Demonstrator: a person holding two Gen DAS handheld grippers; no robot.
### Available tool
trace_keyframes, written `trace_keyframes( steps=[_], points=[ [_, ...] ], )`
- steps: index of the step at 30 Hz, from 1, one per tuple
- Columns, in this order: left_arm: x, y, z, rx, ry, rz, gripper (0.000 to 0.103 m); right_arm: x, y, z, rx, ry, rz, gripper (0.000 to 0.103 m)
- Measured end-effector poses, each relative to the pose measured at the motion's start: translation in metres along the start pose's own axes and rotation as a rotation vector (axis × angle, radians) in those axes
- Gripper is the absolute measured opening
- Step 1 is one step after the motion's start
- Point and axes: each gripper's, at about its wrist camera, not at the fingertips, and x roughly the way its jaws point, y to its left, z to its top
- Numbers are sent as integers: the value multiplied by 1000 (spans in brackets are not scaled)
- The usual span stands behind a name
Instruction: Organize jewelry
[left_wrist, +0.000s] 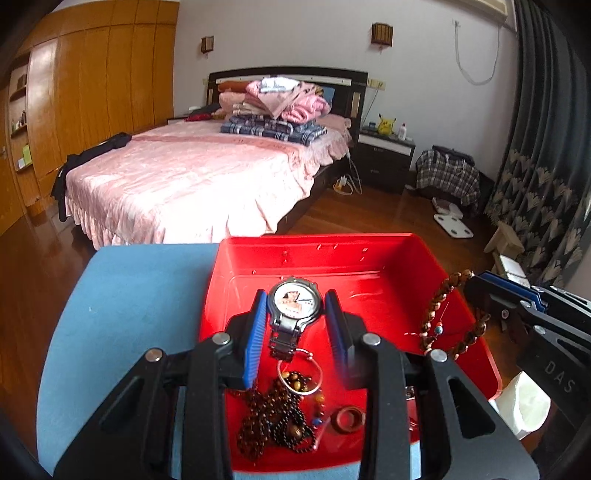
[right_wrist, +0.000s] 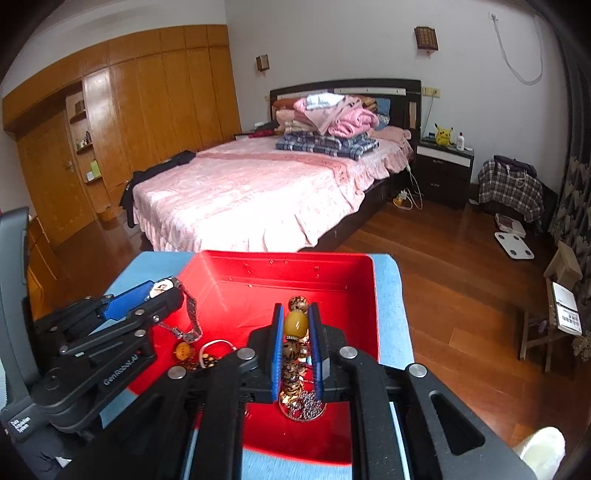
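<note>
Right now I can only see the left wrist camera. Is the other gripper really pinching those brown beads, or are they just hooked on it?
Observer: Pinching. In the right wrist view, the right gripper is shut on the bead bracelet, with its pads squeezing a big amber bead.
Operator: What does my watch look like from over there?
Observer: Its metal band dangles down from the left gripper, over the red tray.
Operator: Is anything under the right gripper?
Observer: Yes, a little tangle of silvery bead chain lies in the tray just below it.
</note>
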Motion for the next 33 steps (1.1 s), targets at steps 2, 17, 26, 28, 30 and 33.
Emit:
trace_keyframes(
  steps=[2,17,26,28,30,33],
  points=[
    [10,2,-1,-7,18,-4,31,9,-1,-2,1,15,1,13],
    [-47,25,-15,-20,-50,42,88,-18,-21,-19,66,-28,-64,76],
    [-105,24,-36,-50,-79,61,95,-65,-17,-42,99,-59,-32,89],
    [-117,23,-40,-49,-86,70,96,-75,-16,-45,110,-66,-30,91],
    [-126,20,-42,-39,-92,75,96,-83,-14,-46,107,-68,-32,93],
    [-141,17,-43,-29,-105,91,98,-96,-12,-50,111,-77,-35,97]
  ],
)
